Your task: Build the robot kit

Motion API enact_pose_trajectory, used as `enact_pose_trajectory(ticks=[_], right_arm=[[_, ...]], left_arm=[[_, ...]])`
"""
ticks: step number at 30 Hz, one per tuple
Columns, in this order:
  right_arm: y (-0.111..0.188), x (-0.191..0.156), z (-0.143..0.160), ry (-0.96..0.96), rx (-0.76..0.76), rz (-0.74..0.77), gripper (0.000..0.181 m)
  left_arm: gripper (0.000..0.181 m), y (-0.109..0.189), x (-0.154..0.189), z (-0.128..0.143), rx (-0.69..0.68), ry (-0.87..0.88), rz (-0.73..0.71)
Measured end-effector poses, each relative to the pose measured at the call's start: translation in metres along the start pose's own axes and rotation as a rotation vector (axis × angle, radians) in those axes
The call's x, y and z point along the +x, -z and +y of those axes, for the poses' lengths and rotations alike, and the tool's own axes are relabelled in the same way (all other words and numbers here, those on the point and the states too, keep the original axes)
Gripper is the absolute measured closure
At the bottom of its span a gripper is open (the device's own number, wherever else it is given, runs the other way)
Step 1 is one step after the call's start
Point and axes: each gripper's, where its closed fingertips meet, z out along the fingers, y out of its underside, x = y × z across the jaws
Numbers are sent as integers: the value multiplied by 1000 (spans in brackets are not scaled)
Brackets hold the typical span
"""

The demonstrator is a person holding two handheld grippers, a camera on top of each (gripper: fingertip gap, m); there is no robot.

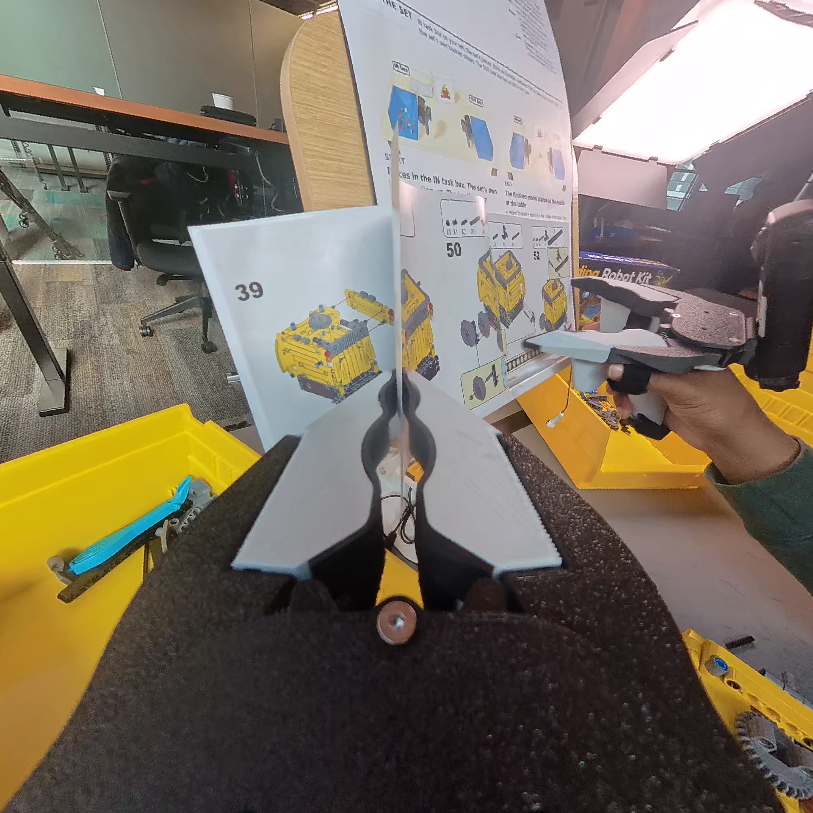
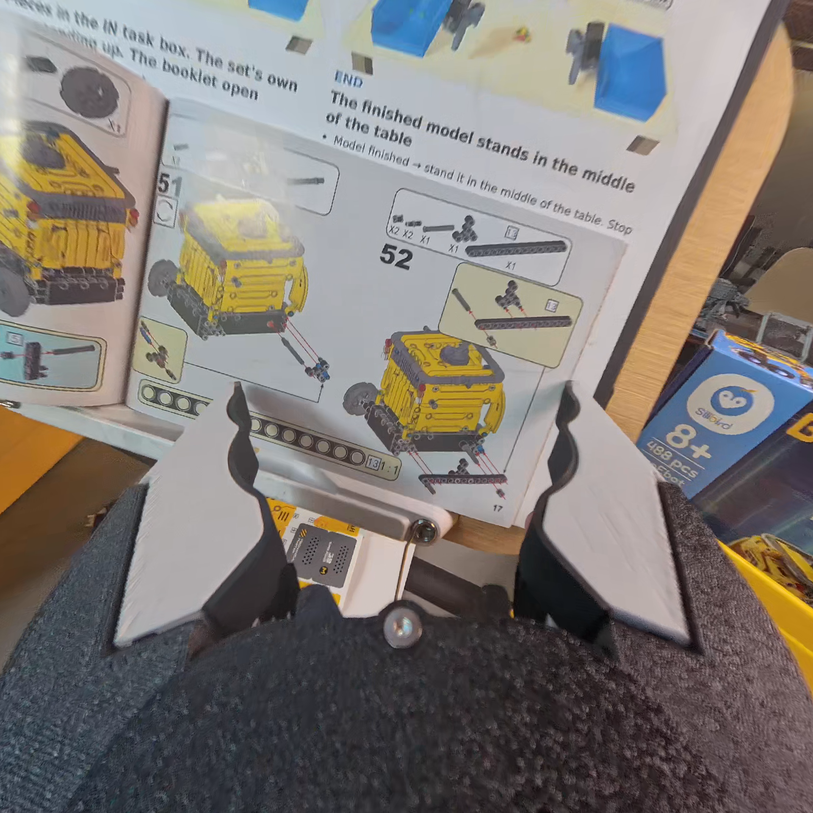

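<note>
left claw (image 1: pixel 399 387): you're clenched on a thin white booklet page (image 1: pixel 397 246), seen edge-on, print hidden
right claw (image 2: pixel 402 391): released, facing the open instruction booklet (image 2: pixel 352 308)

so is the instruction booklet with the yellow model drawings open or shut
Open. The white instruction booklet stands spread on its stand, and the left gripper is shut on one page held edge-on; the right gripper is open.
</note>
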Motion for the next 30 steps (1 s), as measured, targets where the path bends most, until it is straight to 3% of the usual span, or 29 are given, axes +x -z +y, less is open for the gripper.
enact_pose_trajectory(ticks=[5, 11, 17, 20, 22, 23, 27, 30], right_arm=[[-6, 0, 2, 36, 19, 33, 46], [-1, 9, 0, 25, 42, 54, 66], [5, 13, -4, 62, 55, 112, 69], [11, 7, -21, 114, 147, 107, 55], [-2, -11, -5, 79, 51, -8, 48], [-6, -12, -1, 117, 50, 4, 47], [-7, -12, 0, 117, 39, 3, 54], [-4, -11, 0, 106, 55, 0, 76]], left_arm=[[181, -2, 2, 1, -5, -6, 2], [181, -4, 2, 4, -13, -8, -3], [181, -7, 5, 8, -28, -18, -3], [181, -5, 3, 6, -19, -12, -5], [181, -5, 2, 6, -16, -7, -6], [181, -5, 2, 6, -17, -5, -5], [181, -7, 3, 8, -23, -9, -3], [181, -9, 4, 10, -27, -9, -1]])
